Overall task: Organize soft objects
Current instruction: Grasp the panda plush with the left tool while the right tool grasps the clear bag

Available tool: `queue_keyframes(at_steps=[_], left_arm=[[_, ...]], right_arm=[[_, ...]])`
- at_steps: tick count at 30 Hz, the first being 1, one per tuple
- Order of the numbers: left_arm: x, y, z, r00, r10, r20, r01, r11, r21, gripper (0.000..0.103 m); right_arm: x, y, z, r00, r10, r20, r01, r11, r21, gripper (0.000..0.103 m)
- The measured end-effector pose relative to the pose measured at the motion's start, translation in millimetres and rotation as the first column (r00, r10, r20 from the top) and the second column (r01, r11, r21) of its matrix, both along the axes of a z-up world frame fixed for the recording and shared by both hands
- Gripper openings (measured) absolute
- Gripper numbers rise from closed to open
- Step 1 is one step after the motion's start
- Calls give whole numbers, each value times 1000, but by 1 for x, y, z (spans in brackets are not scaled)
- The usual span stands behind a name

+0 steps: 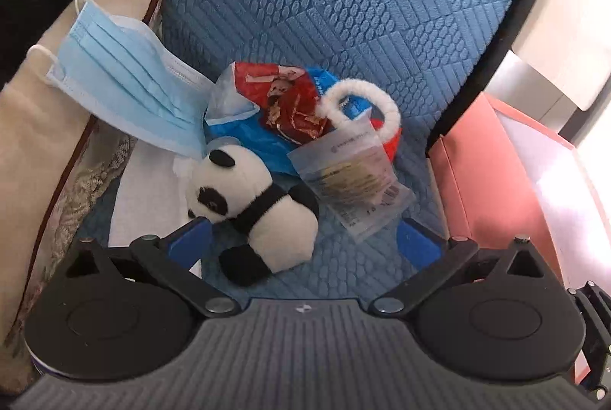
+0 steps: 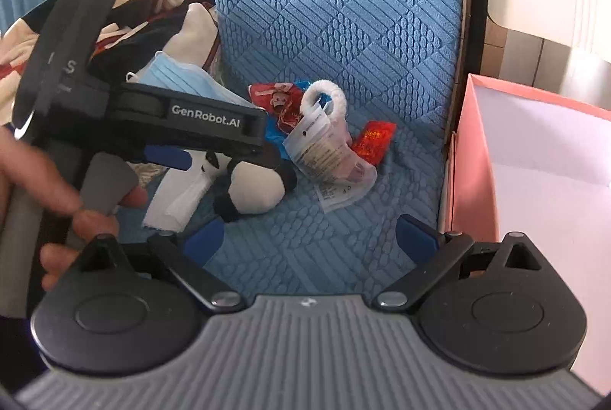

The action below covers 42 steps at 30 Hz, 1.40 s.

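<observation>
Both tools gape empty; face mask [image 1: 130, 81] possibly touching panda [image 1: 252, 207] beside pink box [image 2: 534, 158]

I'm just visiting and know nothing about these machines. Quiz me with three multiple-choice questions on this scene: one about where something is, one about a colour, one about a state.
1. Where is the pink box?
A. right of the blue cushion
B. on top of the cushion
C. under the panda

2. What colour is the face mask?
A. black
B. light blue
C. red

3. How do the left tongs stand around the plush panda?
A. clamped shut on it
B. open, one finger on each side of it
C. holding the mask

Answers: 1 A, the box stands at the cushion's right edge. 2 B, its pleats are pale blue. 3 B, the blue fingers stand wide apart, not pressing the panda.
</observation>
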<state>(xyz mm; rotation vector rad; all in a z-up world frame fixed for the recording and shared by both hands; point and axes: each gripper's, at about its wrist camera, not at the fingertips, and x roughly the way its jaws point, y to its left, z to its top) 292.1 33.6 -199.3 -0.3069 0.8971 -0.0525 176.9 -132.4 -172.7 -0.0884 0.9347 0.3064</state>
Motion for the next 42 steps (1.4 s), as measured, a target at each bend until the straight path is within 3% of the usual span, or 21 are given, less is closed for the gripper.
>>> queue_keyframes(at_steps=[1, 3, 9, 13, 19, 30, 42], left_arm=[[3, 2, -1, 1000, 3, -1, -3, 1000, -8, 103], [8, 6, -6, 1000, 17, -10, -17, 999, -29, 103], [17, 16, -18, 999, 39, -32, -43, 993, -106, 100], [20, 22, -22, 996, 84, -26, -86, 990, -116, 95], [26, 34, -23, 990, 136, -22, -138, 978, -159, 83], [35, 49, -34, 980, 185, -77, -195, 968, -156, 83], [37, 53, -46, 975, 195, -103, -209, 967, -149, 83]], right_arm=[[3, 0, -2, 999, -5, 37, 5, 1000, 1, 87], [10, -1, -7, 1000, -4, 23, 4, 1000, -4, 78], [31, -4, -20, 1000, -5, -2, 5, 1000, 5, 71], [45, -5, -29, 999, -16, -50, 18, 999, 50, 57], [52, 11, -35, 999, 20, -35, -20, 1000, 3, 56], [89, 15, -51, 1000, 2, 8, -2, 997, -76, 57], [122, 28, -72, 996, 92, -8, -93, 983, -156, 57]])
